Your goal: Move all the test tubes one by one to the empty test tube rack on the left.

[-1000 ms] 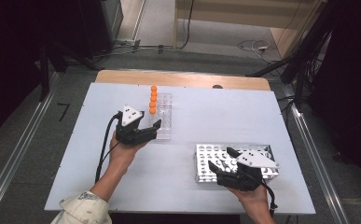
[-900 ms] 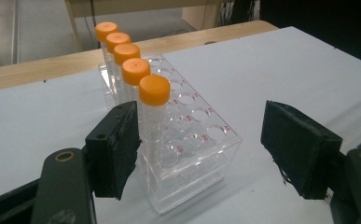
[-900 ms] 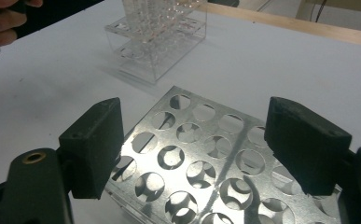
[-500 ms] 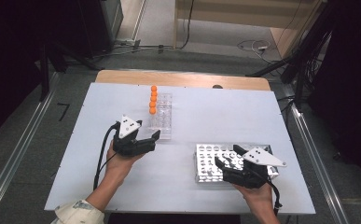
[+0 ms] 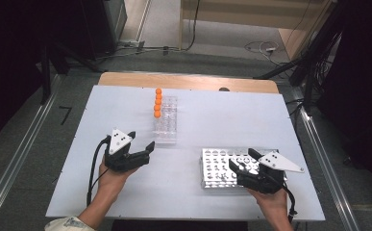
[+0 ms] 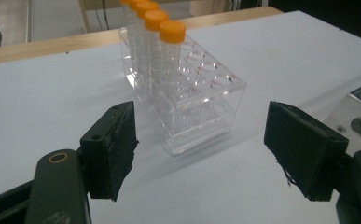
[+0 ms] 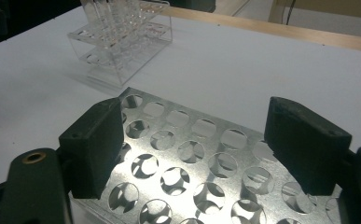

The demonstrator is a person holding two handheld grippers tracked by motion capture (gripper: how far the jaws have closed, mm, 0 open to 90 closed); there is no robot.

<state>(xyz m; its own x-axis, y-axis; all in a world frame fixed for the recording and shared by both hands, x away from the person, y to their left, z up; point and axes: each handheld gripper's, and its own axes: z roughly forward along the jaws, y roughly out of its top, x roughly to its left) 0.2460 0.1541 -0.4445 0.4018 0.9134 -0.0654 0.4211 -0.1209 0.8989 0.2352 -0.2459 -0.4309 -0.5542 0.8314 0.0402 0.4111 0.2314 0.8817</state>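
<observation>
High view: on the white bench (image 5: 126, 96) a clear plastic rack (image 5: 166, 120) stands in the middle, and four tubes with orange caps (image 5: 158, 102) stand upright in a row along its left side. The left tongs (image 5: 142, 151) are held just in front of the near left corner of this rack, not touching it, and their jaws are apart with nothing between them. At the right front of the bench lies a metal rack with round holes (image 5: 217, 168), and the right tongs (image 5: 241, 163) hover over its right part, jaws also apart and empty. Left gripper view: the left tongs (image 6: 201, 158) have just been opening; between the two black pads is only the bare bench, and the clear plastic rack (image 6: 201, 107) stands a little further on, with the orange-capped tubes (image 6: 162, 46) in its far row. Right gripper view: the right tongs (image 7: 192, 149) stand wide over the metal rack (image 7: 187, 163), whose holes are empty, and the clear rack (image 7: 122, 42) is well apart behind it.
</observation>
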